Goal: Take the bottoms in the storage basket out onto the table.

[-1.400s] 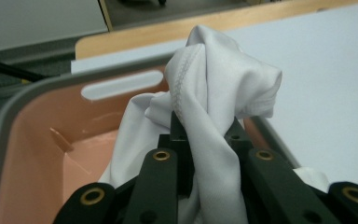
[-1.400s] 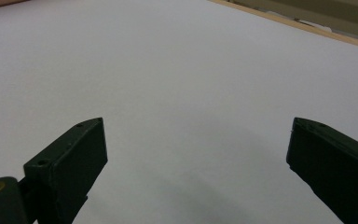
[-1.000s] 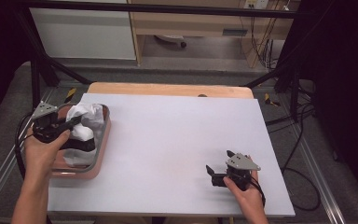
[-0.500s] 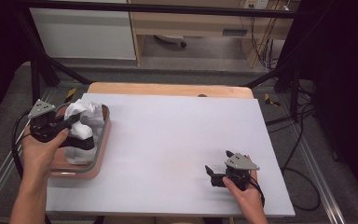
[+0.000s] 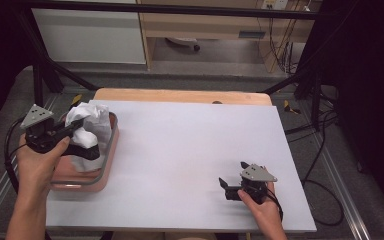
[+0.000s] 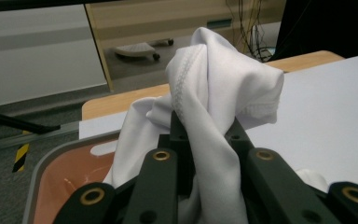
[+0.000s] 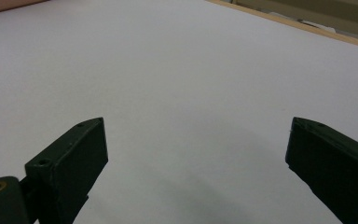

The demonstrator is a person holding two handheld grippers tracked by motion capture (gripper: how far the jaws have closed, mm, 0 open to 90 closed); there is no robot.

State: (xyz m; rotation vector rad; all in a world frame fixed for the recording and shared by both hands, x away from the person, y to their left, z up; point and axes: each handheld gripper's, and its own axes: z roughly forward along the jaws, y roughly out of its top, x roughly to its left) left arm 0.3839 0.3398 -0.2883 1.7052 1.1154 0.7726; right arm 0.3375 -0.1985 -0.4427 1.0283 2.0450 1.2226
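Lab workspace, black frame rig (image 5: 45,75) around white table (image 5: 190,145), loose cables (image 5: 325,125) (floor)

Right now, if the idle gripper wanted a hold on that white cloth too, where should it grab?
Probably the bunched fold at the top of the white cloth, coming from the table side. It stands up clear of the pink tray, while the left gripper is shut on its middle. The right gripper rests open on the white table.

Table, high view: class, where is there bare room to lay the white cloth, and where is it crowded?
The table is bare from the bin across to the right gripper, and up to the far edge. Crowded only at the left, where the left gripper pinches the cloth over the bin.
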